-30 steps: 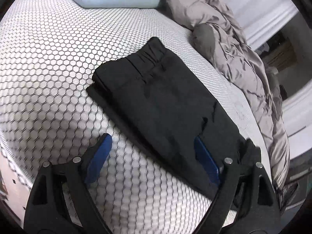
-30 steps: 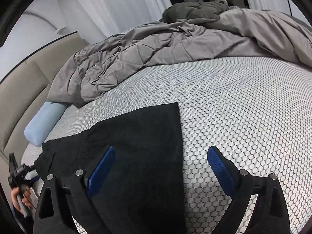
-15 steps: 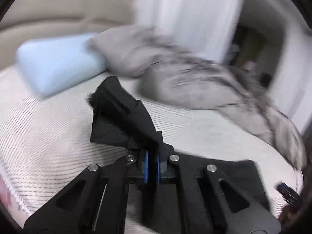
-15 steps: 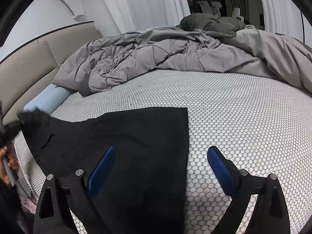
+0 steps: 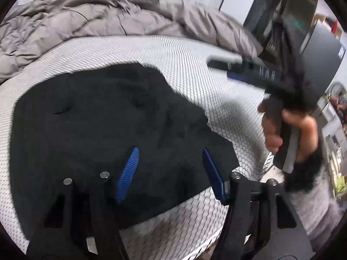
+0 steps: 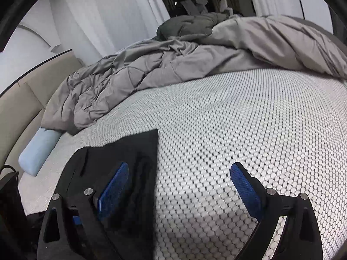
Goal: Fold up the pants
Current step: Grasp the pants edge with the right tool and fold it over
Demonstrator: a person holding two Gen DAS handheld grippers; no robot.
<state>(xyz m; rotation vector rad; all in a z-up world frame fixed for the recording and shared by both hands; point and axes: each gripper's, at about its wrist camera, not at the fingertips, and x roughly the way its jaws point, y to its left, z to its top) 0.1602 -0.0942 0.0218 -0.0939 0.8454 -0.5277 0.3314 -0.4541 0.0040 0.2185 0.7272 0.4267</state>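
Black pants (image 5: pixel 104 130) laid folded on bed (image 6: pixel 238 119) near edge. Left tongs (image 5: pixel 169 173) just opened, nothing held between pads. Right tongs (image 6: pixel 177 186) kept wide, empty. Fold to be pressed flat, edges to be aligned before next fold.

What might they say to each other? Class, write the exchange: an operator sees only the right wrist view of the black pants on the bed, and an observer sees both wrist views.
Operator: Has the left gripper let go of the pants?
Observer: Yes. The left gripper has just been opening its jaws; they stand apart above the pants with nothing gripped between them.
Operator: Where does my own gripper sit from that side?
Observer: A hand holds the right gripper over bare mattress, to the right of the pants and clear of them.
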